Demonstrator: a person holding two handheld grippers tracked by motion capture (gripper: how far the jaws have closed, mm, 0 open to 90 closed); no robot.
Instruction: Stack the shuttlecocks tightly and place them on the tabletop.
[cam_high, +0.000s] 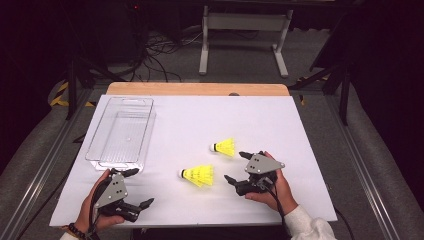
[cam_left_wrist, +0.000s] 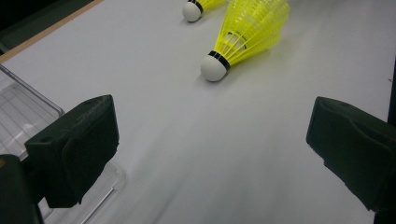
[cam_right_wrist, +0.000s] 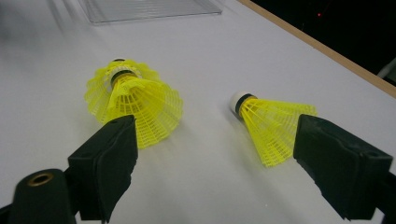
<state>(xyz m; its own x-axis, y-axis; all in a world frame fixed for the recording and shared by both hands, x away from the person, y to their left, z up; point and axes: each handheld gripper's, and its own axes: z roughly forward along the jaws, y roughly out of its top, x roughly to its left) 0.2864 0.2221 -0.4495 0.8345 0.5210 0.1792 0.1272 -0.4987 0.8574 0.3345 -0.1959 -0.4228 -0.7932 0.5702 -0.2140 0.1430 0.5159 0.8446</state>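
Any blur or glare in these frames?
Left gripper view: white table surface smeared by motion blur near the camera, nearer yellow plastic shuttlecock fairly sharp. Right gripper view: far corner soft. High view: evenly lit table, surroundings dark, clear plastic tray faint.

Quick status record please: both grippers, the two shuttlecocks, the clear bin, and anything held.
left gripper: open, empty, near table's front left corner
right gripper: open, empty, jaws point at the shuttlecocks
near shuttlecock: yellow, on its side, white cork toward the bin
far shuttlecock: yellow, on its side, apart from the other
clear bin: left side of table, empty
table: white top
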